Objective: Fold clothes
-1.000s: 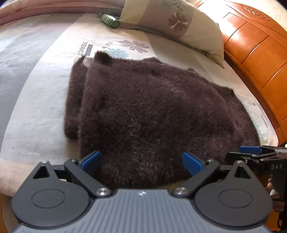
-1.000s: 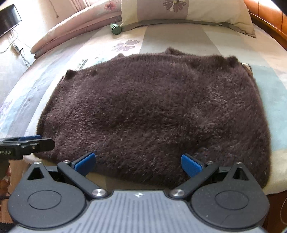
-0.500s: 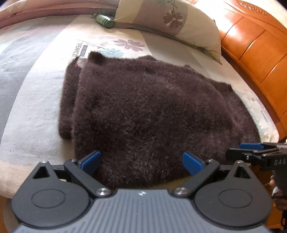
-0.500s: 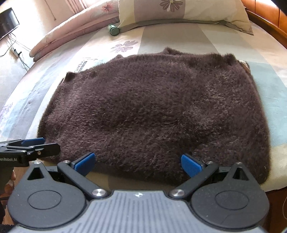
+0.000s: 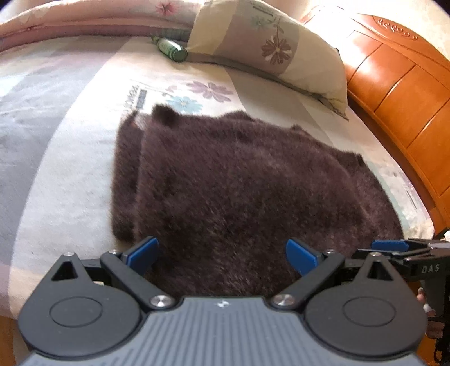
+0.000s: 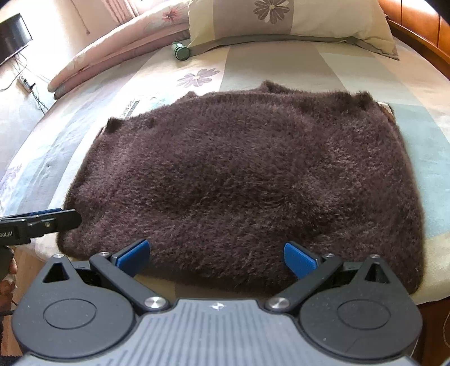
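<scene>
Left gripper (image 5: 220, 253): jaws wide, empty, at near hem | Right gripper (image 6: 215, 254): jaws wide, empty, same hem | Sweater (image 6: 239, 174): flat on bed (image 6: 351, 67), partly folded, long axis across the view, hem toward grippers | Step: approach for hem grasp | Next: pinch both near corners, fold toward pillow (image 6: 295, 19).

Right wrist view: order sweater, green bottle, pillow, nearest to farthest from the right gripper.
1. Sweater: spread on the bed right in front of the right gripper, nearest.
2. Green bottle: far, left of centre, lying beside the pillow's corner.
3. Pillow: farthest, at the head of the bed, though barely beyond the bottle.
</scene>
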The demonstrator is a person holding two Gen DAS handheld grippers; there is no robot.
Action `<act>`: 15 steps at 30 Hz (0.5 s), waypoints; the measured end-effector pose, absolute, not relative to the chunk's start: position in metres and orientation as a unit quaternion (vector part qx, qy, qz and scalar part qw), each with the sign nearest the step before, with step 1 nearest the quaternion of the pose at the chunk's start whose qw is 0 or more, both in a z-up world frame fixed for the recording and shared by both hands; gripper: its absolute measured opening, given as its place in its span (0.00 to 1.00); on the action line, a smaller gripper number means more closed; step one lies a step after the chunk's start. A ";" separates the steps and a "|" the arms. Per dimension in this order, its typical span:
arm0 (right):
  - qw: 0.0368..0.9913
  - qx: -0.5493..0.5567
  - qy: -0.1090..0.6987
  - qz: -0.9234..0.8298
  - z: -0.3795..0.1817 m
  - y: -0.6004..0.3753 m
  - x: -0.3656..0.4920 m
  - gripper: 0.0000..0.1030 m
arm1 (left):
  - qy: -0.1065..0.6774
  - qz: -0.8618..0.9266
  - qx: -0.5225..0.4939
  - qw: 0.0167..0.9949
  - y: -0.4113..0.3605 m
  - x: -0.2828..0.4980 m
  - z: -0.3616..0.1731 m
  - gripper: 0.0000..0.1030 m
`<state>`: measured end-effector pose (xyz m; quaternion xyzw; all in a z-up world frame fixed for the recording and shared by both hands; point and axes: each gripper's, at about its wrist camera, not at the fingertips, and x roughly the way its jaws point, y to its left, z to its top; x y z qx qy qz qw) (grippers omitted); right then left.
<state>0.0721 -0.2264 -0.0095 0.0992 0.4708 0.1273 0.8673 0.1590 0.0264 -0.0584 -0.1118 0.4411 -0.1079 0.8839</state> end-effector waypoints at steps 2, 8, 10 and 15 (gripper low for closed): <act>0.871 0.109 0.458 0.142 -0.004 -0.224 0.073 1.00 | 0.438 -0.105 -0.114 0.885 0.031 0.161 -0.058 0.95; 0.858 0.124 0.455 0.203 -0.001 -0.200 0.081 1.00 | 0.447 -0.093 -0.131 0.880 0.041 0.163 -0.067 0.95; 0.847 0.116 0.474 0.212 -0.011 -0.190 0.085 1.00 | 0.450 -0.092 -0.139 0.877 0.045 0.162 -0.069 0.95; 0.836 0.124 0.495 0.202 -0.026 -0.187 0.094 1.00 | 0.457 -0.080 -0.146 0.874 0.053 0.162 -0.074 0.95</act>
